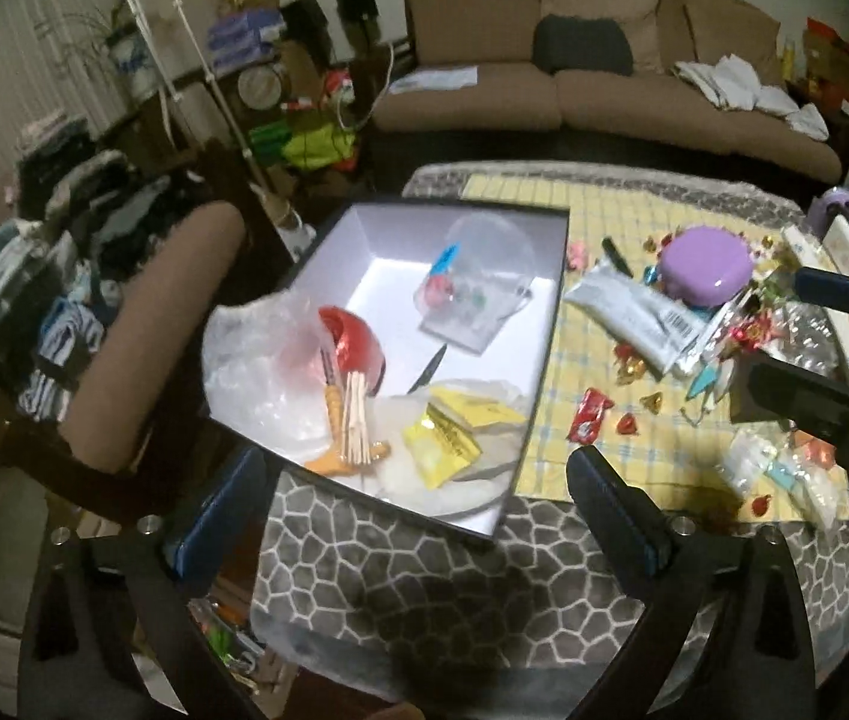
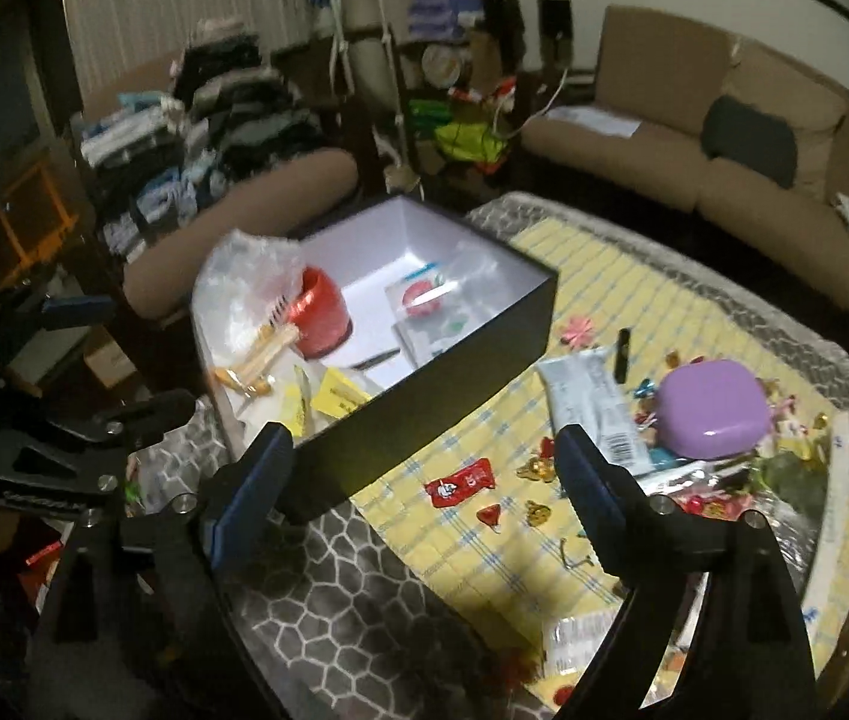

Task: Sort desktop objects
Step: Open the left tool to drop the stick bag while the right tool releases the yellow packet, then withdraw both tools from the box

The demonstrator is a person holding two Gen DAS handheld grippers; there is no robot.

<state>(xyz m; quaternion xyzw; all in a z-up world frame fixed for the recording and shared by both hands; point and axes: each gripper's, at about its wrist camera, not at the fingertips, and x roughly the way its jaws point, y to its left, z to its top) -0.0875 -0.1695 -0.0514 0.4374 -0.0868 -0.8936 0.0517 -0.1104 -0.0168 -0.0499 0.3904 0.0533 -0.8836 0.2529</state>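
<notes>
Jaws on both tools stand wide and hold nothing: the left gripper (image 1: 418, 510) hangs over the near edge of the box (image 1: 535, 360), the right gripper (image 2: 424, 480) over the yellow checked cloth (image 2: 484, 570) just beside the box's dark side wall.

Nearest the right gripper lie the loose sweets: a red wrapped candy (image 2: 460, 483) sits almost between its fingertips, slightly ahead, its long axis running across the jaw gap, with smaller red and gold pieces just to its right. From the left wrist view that same red wrapped candy (image 1: 591, 414) lies off to the right of the left tool, past the box wall, so the right hand is the nearer one by my reckoning.

Further out, the white tube (image 2: 592, 414) lies slantwise, its barcode end nearest the right finger, and beyond it the purple case (image 2: 712, 408) rests among foil wrappers.

Inside the box, already gathered, lie a red cup (image 1: 358, 342), a bundle of sticks (image 1: 355, 420), yellow packets (image 1: 442, 438) and clear bags.
</notes>
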